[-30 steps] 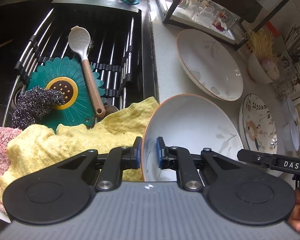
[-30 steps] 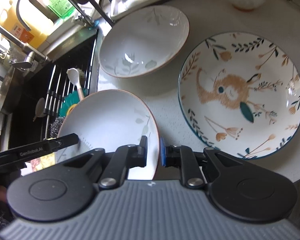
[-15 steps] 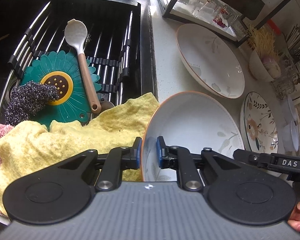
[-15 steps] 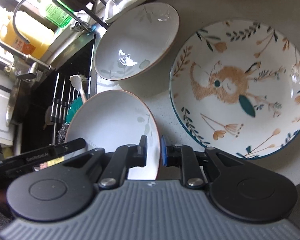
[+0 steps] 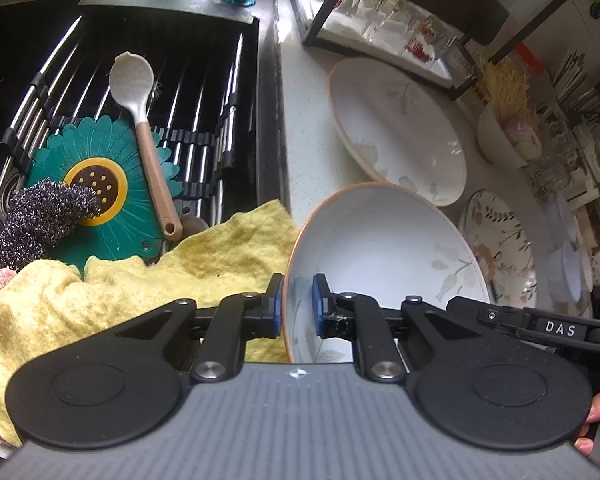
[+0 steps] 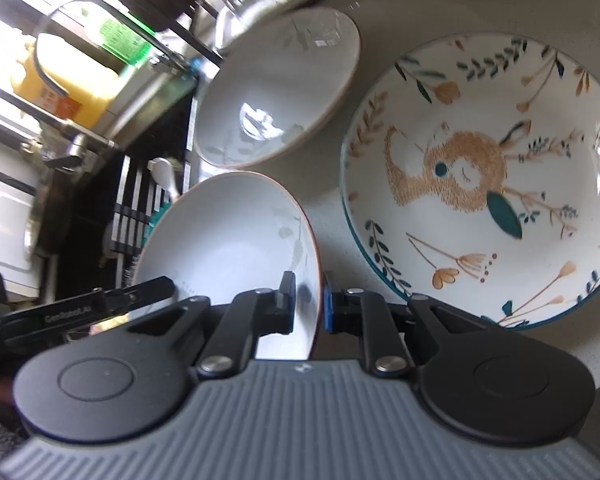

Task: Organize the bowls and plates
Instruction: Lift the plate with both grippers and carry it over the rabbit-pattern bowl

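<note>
I hold one white bowl (image 5: 380, 240) with a brown rim and faint leaf prints between both grippers. My left gripper (image 5: 296, 306) is shut on its left rim; my right gripper (image 6: 308, 302) is shut on the same white bowl (image 6: 228, 240) at its right rim. The other gripper's finger shows at each view's edge. A second matching white bowl (image 5: 396, 128) (image 6: 276, 84) rests on the counter behind it. A floral plate (image 6: 480, 176) (image 5: 500, 248) with a teal rim and a fox drawing lies to the right.
The sink (image 5: 268, 120) on the left holds a rack, a teal flower mat (image 5: 96, 192), a spoon (image 5: 140, 120), a steel scrubber (image 5: 40, 216) and a yellow cloth (image 5: 180, 272). A black rack with glasses (image 5: 380, 28) stands at the back, a small bowl (image 5: 508, 140) further right.
The held bowl has shifted slightly towards the back, nearer the second white bowl. The right view has tilted and turned, with the floral plate larger in it. Both grips are unchanged.
</note>
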